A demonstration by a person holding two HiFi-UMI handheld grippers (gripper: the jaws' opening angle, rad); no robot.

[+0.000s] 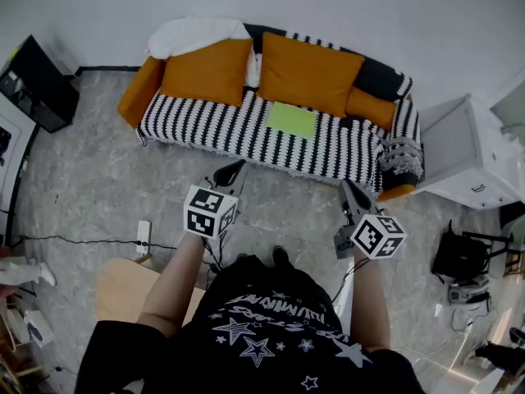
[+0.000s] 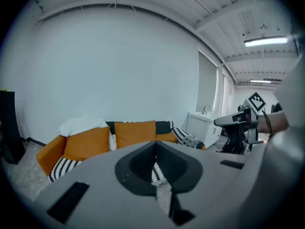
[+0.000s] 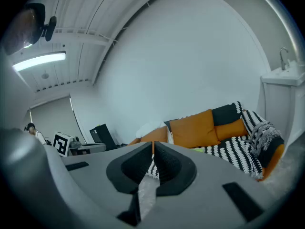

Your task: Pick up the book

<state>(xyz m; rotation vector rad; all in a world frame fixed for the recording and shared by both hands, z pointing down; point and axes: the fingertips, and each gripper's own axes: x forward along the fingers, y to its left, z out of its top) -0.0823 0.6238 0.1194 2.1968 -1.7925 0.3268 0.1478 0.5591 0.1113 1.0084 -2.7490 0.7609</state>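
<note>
My left hand-held gripper and right hand-held gripper are closed, empty. The green book, mid-frame, looks light and stiff; I'd pinch its near edge.

The grey floor between the person and the sofa is open, so a hand can pass straight to the far seat. The seat around the green book is free. Orange cushions crowd behind it. A white cabinet blocks the right.
</note>
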